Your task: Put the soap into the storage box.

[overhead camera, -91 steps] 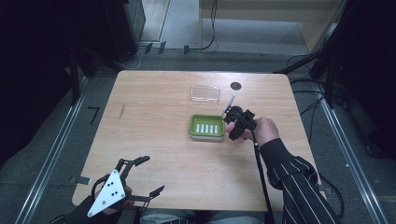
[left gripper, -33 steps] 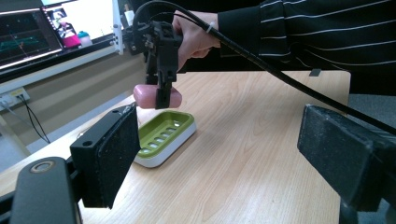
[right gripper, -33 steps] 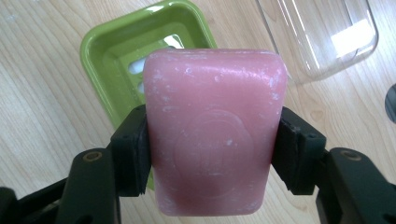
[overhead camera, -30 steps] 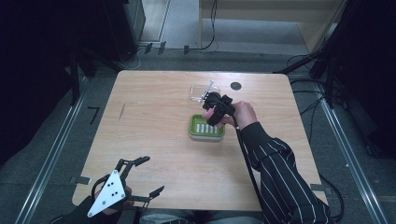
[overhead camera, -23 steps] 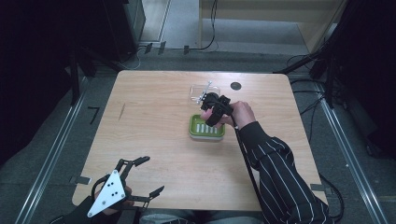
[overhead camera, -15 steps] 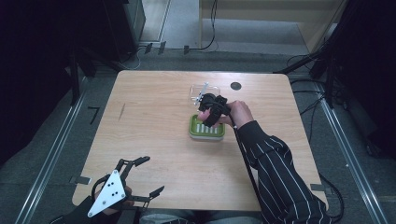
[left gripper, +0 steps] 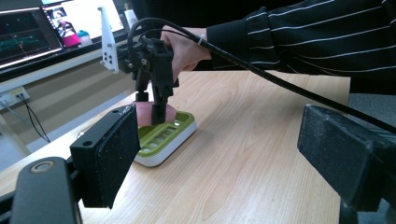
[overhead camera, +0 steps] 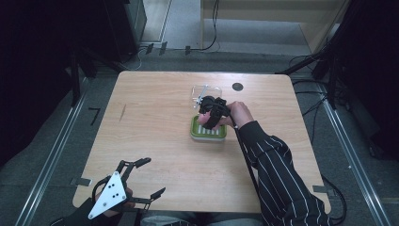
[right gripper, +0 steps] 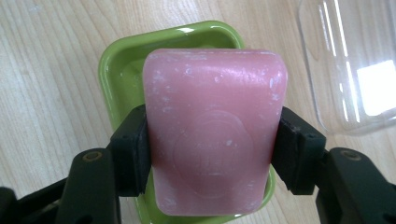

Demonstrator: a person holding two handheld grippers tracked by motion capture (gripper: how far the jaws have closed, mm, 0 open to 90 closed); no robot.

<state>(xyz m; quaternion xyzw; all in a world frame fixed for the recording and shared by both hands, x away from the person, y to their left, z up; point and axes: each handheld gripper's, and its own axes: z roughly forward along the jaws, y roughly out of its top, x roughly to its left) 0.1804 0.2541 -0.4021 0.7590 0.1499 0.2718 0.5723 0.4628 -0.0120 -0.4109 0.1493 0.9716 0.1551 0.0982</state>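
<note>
A pink bar of soap (right gripper: 212, 130) is clamped by its long sides in my right gripper (right gripper: 212, 154). It hangs flat just above a green soap dish (right gripper: 121, 70), which stands at the table's middle right (overhead camera: 208, 134). In the left gripper view the soap (left gripper: 144, 114) sits low over the dish (left gripper: 168, 135), under the right gripper (left gripper: 152, 100). My left gripper (overhead camera: 149, 176) rests near the table's front left edge, jaws wide apart with nothing between them.
A clear plastic lid (overhead camera: 207, 90) lies on the table just behind the dish, seen at the upper right in the right gripper view (right gripper: 350, 60). A small black disc (overhead camera: 237, 86) is set into the tabletop beyond it. The person's striped sleeve (overhead camera: 277, 169) crosses the right side.
My right gripper came in from the right of the dish and now holds the soap over it, a little nearer and lower than a second ago. The left gripper has not moved.
</note>
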